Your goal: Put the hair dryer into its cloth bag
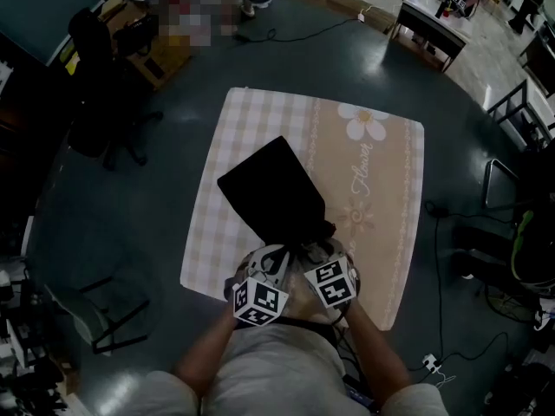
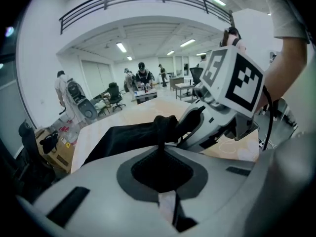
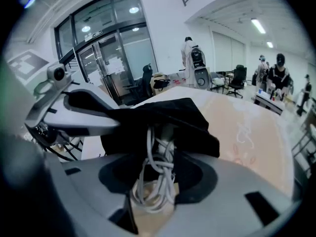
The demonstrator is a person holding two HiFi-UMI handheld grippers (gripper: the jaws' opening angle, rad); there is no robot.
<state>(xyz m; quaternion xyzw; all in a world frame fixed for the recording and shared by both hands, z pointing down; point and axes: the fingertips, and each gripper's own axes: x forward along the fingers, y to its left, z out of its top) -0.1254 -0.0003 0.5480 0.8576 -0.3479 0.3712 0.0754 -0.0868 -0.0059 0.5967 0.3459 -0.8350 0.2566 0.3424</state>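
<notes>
While left tongs (image 2: 159,157) clamp the cloth bag (image 2: 118,138) mouth, right tongs (image 3: 158,159), apart around the white cord (image 3: 150,149), should feed it straight ahead, fully inside.

The cloth bag (image 1: 269,189) lies on the table (image 1: 390,232), slanting toward its near edge. At the bag's near end the left gripper (image 1: 276,256) and right gripper (image 1: 317,248) sit side by side; a bundled cord (image 3: 155,177) lies between the right jaws, reaching under the bag's edge

Head view: dim, floor (image 1: 130,232) dark, bag (image 1: 273,189) a detail-less black. Gripper views: bright ceiling strips (image 2: 121,47), fisheye-curved edges, black vignette, blurred foreground.
</notes>
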